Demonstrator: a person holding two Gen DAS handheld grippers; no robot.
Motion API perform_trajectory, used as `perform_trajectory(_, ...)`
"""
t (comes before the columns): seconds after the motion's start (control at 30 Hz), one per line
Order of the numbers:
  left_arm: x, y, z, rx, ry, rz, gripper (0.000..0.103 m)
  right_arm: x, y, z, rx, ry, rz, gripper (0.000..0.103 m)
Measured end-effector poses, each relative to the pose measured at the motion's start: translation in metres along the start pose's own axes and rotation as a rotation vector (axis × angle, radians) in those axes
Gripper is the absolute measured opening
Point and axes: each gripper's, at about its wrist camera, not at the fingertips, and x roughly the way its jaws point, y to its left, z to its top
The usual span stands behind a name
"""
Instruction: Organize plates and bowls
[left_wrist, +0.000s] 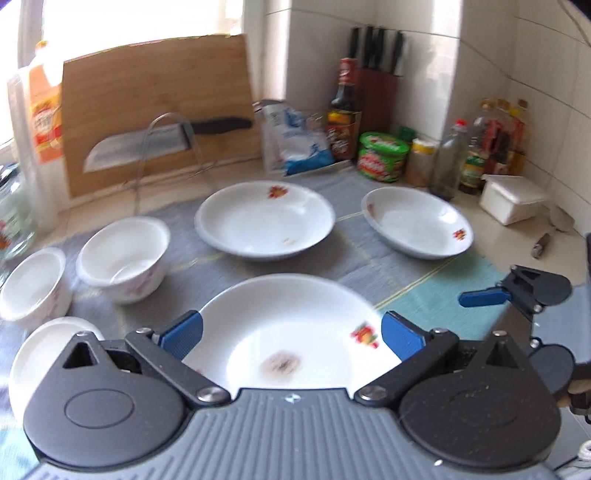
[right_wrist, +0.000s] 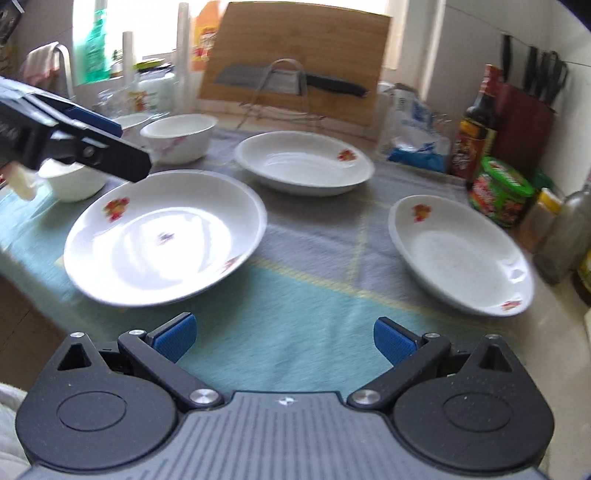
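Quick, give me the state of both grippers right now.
Left gripper: open, jaws wide apart above the near plate, holding nothing.
Right gripper: open, jaws wide apart over the teal mat, holding nothing.

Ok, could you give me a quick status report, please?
Left tool open over near plate. Right tool open, empty. Three plates, three bowls unstacked. Nothing in the way.

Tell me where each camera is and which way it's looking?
Left wrist view: sits on the left gripper, looking forward over the nearest plate toward the cutting board; its own open jaws show, with the right gripper at the edge.
Right wrist view: sits on the right gripper, facing the mat and plates; its open jaws and the left gripper show.
Both share the plates, bowls and cutting board.
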Motion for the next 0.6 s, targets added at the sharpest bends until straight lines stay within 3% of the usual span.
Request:
perform_trajectory(0.3,-0.009,0.032,-0.014,-0.060,0.027,0.045,0.102,0.019,0.043,-0.003,-0.108,0.007,0.144,0.103)
perform_trajectory(0.6,0.000,0.045,-0.003,-0.077,0.071,0.065,0.102,0.037,0.050,0.009,-0.172,-0.038,0.216,0.103)
